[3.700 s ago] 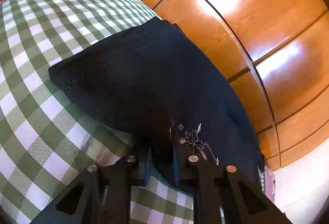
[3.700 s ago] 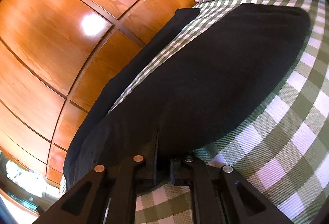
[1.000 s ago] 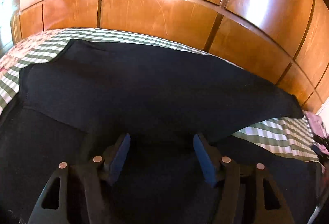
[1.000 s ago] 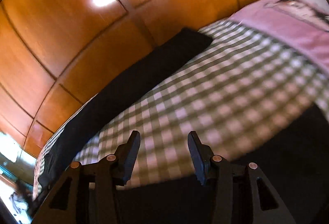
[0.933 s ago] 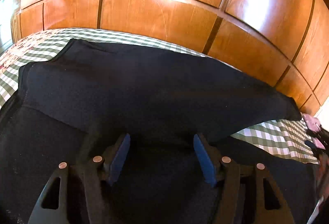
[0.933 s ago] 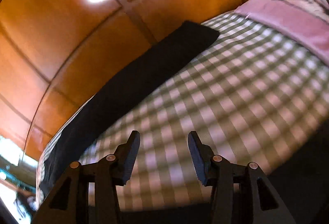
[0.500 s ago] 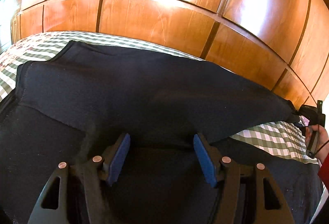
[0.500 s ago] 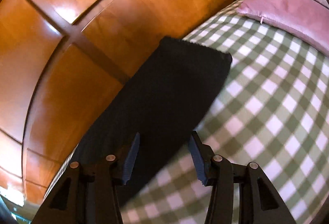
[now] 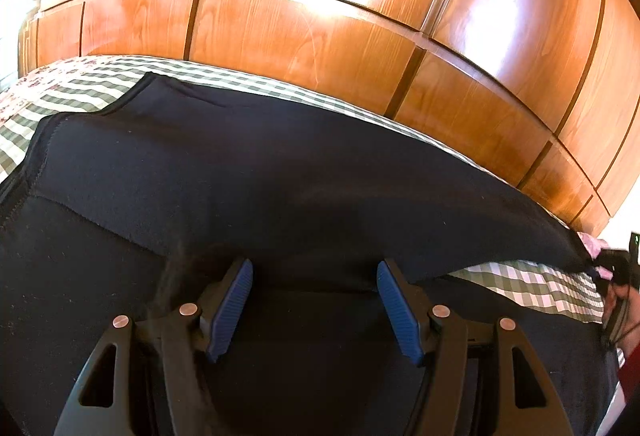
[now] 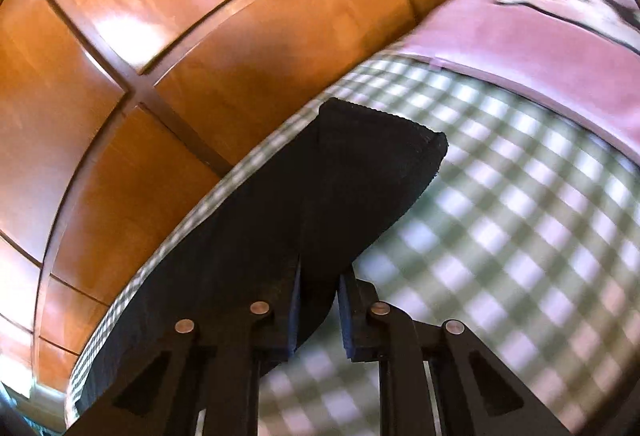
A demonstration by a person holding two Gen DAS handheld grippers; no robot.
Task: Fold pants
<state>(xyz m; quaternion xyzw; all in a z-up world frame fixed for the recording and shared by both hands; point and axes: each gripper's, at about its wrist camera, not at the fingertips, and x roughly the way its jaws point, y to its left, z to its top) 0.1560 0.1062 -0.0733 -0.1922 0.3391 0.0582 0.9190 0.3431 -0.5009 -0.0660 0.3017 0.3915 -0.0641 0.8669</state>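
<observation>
1. The right gripper (image 10: 318, 300) is closing on the far pant leg near its cuff. A fold of the dark cloth sits between the narrowing jaws, but a gap shows beside the right pad, so I read it as not yet clamped.

2. A second ago these same jaws stood about half open over bare checked cover, with the leg lying well off toward the wall. Since then the hand has swung across to the leg's near edge and come down onto it. That reads as the start of a new grasp.

3. The left gripper (image 9: 314, 306) stays spread wide and in place, its blue pads (image 9: 230, 302) either side of a low ridge of cloth near the crotch. Whether they press the fabric or merely straddle it cannot be told.

4. The pants (image 9: 260, 175) lie spread on the green-and-white checked bed cover (image 10: 520, 236). The waist end is to the left in the left wrist view. One leg runs along the wooden panelled wall (image 9: 300, 35), and its cuff (image 10: 384, 123) reaches toward a pink pillow (image 10: 540, 31).

5. The person's hand (image 9: 618, 300) shows at the right edge of the left wrist view, at that cuff end.

6. With the far leg pinched, the likely next step is drawing it over onto the nearer leg. A shallow bite could slip free.
</observation>
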